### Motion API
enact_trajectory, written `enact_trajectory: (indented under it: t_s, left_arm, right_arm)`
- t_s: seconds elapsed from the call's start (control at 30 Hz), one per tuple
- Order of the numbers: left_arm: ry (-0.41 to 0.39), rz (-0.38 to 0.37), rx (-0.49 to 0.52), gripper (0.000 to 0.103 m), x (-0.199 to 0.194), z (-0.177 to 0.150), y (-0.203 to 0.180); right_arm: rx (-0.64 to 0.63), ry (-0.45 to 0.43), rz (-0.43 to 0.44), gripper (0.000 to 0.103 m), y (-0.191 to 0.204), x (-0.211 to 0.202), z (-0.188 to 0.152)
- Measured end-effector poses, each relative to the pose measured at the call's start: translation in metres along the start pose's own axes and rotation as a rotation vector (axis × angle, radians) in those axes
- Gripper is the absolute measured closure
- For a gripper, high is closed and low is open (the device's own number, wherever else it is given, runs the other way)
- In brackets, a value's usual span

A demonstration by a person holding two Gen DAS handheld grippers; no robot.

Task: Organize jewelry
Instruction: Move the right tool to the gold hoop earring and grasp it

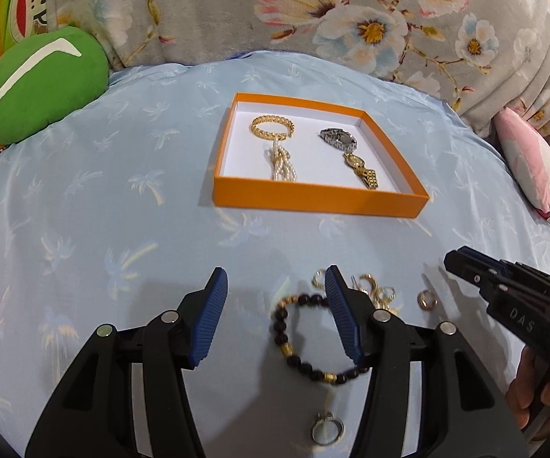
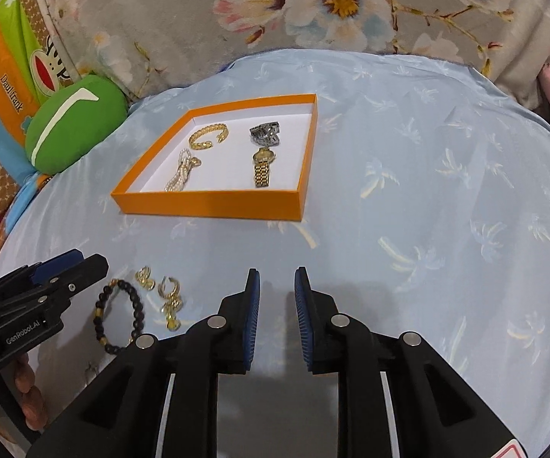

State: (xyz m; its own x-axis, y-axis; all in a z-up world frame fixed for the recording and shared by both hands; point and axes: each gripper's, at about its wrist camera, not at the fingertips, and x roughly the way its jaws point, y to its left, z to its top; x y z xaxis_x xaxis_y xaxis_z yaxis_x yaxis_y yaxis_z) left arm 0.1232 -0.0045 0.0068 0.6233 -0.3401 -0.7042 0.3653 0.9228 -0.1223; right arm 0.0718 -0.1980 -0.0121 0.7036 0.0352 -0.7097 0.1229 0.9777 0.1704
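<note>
An orange tray [image 1: 313, 200] [image 2: 206, 204] holds a gold bracelet [image 1: 273, 126] [image 2: 208, 135], a pearl strand [image 1: 284, 166] [image 2: 181, 175], a silver watch [image 1: 337, 138] [image 2: 266, 134] and a gold watch [image 1: 360, 170] [image 2: 262, 168]. My left gripper [image 1: 275, 286] is open above a black bead bracelet [image 1: 294, 347] [image 2: 120, 315]; its right finger hides part of it. Gold earrings [image 1: 374, 290] [image 2: 170, 297] and a gold ring [image 1: 426, 299] lie beside it, a silver ring [image 1: 326, 429] nearer. My right gripper [image 2: 276, 278] is open and empty, right of the loose pieces.
Everything lies on a light blue palm-print sheet [image 1: 103, 210] [image 2: 427, 191]. A green plush cushion [image 1: 42, 84] [image 2: 74, 122] sits far left, a floral blanket [image 1: 236, 7] behind, a pink pillow [image 1: 530, 164] at right. The right gripper body [image 1: 511, 297] shows in the left view.
</note>
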Motion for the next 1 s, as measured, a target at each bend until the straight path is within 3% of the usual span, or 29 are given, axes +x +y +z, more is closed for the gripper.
enact_trajectory:
  t_s: [0.33, 0.6, 1.0]
  left_arm:
    - [0.012, 0.012, 0.004, 0.051, -0.015, -0.026, -0.007]
    - [0.006, 0.013, 0.009, 0.042, -0.024, -0.036, -0.008]
    - [0.019, -0.005, 0.037, 0.037, -0.026, -0.042, -0.014]
  right_arm:
    - [-0.026, 0.005, 0.002, 0.076, 0.019, -0.01, -0.027]
    - [-0.022, 0.022, -0.006, 0.075, 0.022, -0.004, -0.024]
    - [-0.056, 0.054, -0.017, 0.071, 0.033, 0.006, -0.022]
